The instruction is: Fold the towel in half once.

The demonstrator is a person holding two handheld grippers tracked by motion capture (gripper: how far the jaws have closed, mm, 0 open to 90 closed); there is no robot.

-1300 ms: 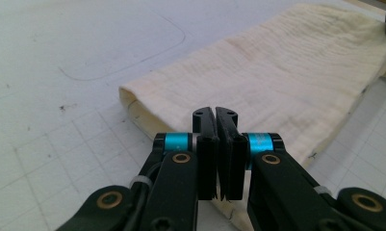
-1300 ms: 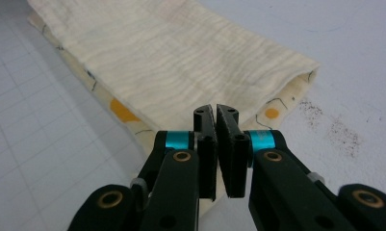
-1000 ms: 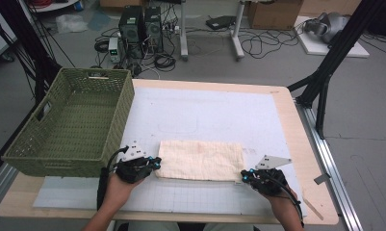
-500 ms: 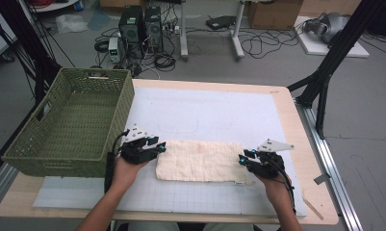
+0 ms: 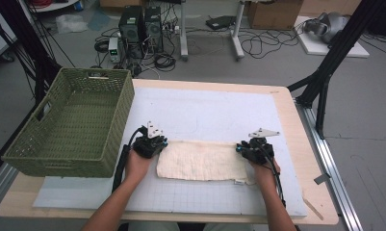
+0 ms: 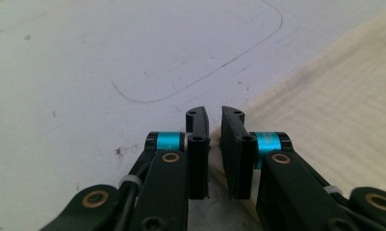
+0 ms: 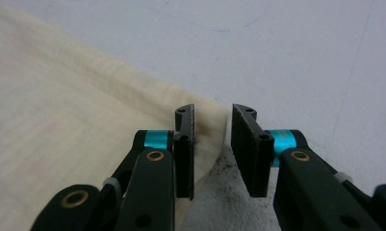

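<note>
A cream cloth (image 5: 202, 161) lies flat, folded into a long rectangle, on the white mat (image 5: 214, 110) that covers the wooden bench (image 5: 296, 144), toward the person's side. The left tongs (image 5: 161, 144) sit at the cloth's far left corner, and the right tongs (image 5: 238, 148) at its far right corner — one hand at each end of the far edge.

In the left gripper view the left tongs (image 6: 214, 120) stand a narrow gap apart, having just been closing; the cloth's edge (image 6: 335, 120) runs up under the right-hand jaw, and nothing is pinched between the pads.

In the right gripper view the right tongs (image 7: 213, 118) are a little wider, having also just been closing slightly; the cloth's corner (image 7: 84, 125) lies beneath and beside the left-hand jaw, with its tip reaching into the gap, yet the pads do not press on it — so both tongs are open and empty.

A green woven basket (image 5: 72, 122) stands at the bench's left, just beside the left hand (image 5: 137, 163) and apart from the cloth. The right hand (image 5: 265, 171) rests beyond the cloth's right end, where a small tag sticks out at the near corner.
</note>
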